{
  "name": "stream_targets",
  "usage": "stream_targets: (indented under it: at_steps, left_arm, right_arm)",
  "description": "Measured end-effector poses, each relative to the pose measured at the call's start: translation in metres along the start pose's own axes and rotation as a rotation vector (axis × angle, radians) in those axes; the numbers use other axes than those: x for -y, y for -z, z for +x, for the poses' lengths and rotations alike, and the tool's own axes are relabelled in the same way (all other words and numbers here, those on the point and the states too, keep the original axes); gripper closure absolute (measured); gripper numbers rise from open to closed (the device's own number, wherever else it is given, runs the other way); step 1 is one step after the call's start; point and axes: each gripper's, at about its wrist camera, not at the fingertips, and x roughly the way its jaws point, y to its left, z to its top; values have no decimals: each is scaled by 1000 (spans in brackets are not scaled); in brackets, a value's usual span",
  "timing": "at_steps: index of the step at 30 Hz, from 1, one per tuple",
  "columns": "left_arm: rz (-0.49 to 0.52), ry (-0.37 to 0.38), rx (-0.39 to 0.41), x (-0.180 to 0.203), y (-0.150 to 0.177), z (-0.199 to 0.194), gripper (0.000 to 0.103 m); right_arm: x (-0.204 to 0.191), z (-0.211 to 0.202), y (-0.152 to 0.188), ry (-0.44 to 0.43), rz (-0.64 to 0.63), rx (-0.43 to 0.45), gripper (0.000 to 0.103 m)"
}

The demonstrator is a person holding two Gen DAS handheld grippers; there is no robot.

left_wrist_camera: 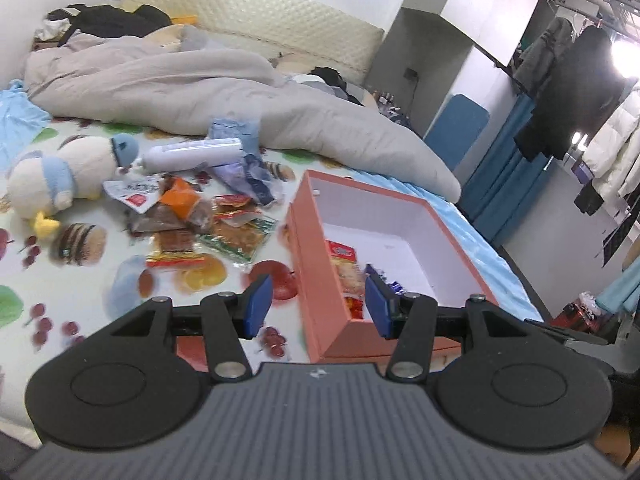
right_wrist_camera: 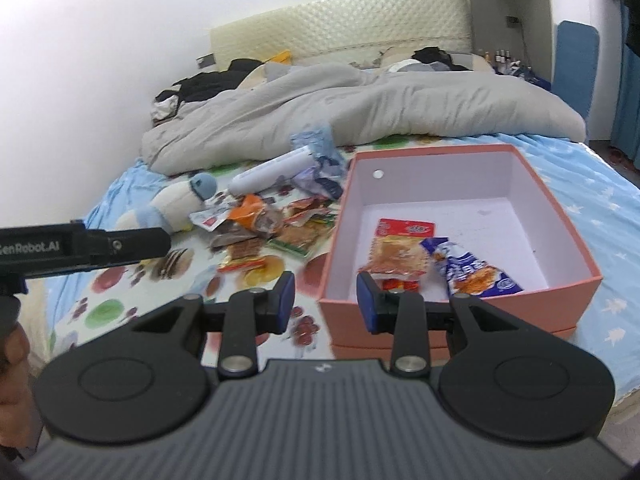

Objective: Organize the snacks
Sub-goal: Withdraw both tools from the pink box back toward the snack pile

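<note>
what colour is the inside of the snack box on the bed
White inside, with salmon-pink outer walls. The box shows best in the right wrist view.

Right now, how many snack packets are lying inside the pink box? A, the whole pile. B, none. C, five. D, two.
D: the right wrist view shows just two packets on the floor of the pink box, a red-topped packet and a blue packet, while the rest of the pile lies on the bed beside it.
</note>
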Motion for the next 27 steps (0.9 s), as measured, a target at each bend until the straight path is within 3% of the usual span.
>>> stream_targets:
  at_steps: [7, 12, 27]
  left_arm:
    - [-37, -66, 6, -30, 12, -21, 46]
    - [-100, -91, -21, -53, 21, -23, 45]
    - [-123, -145, -56, -97, 15, 7, 44]
  right_arm:
    - [-34, -5, 13, -14, -90, 11, 66]
    - [-50, 6, 23, -59, -102, -38, 66]
    - [-76, 51, 10, -76, -138, -60, 66]
